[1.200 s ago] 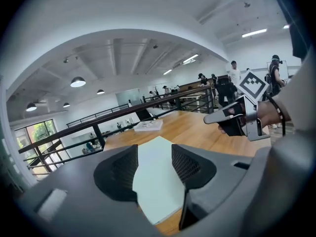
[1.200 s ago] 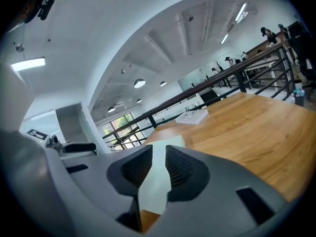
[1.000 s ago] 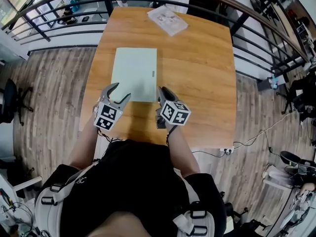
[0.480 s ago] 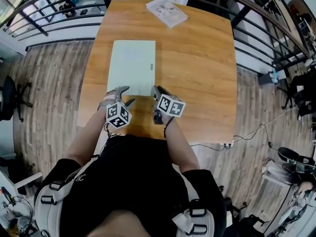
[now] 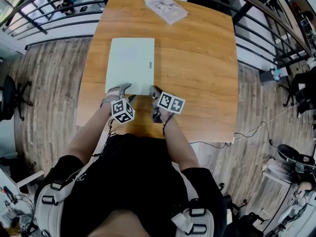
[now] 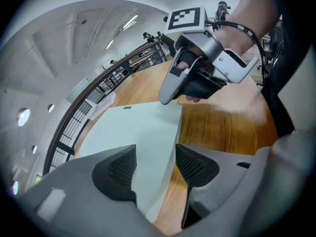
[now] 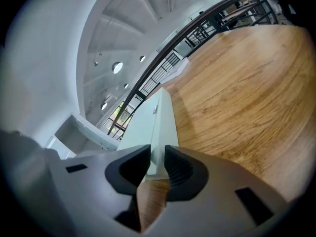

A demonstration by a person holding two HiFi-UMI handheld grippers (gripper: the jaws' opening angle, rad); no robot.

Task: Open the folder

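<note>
Wooden table (image 5: 197,58): left gripper (image 6: 154,164) gapes above the closed green folder (image 5: 131,65); right gripper (image 7: 157,164), jaws just widened, straddles its edge without gripping. It would best pinch only the top cover.

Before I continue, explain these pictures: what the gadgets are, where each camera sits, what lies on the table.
No robot: a person holds a two-fingered gripper in each hand. One picture looks down from a head camera; the other two ride on the grippers. On the table lie a closed green folder and, at the far edge, a packet. The left gripper has its fingers apart over the folder's near edge. The right gripper has just been opening its fingers, with the folder's near corner between them. Nothing is held.
</note>
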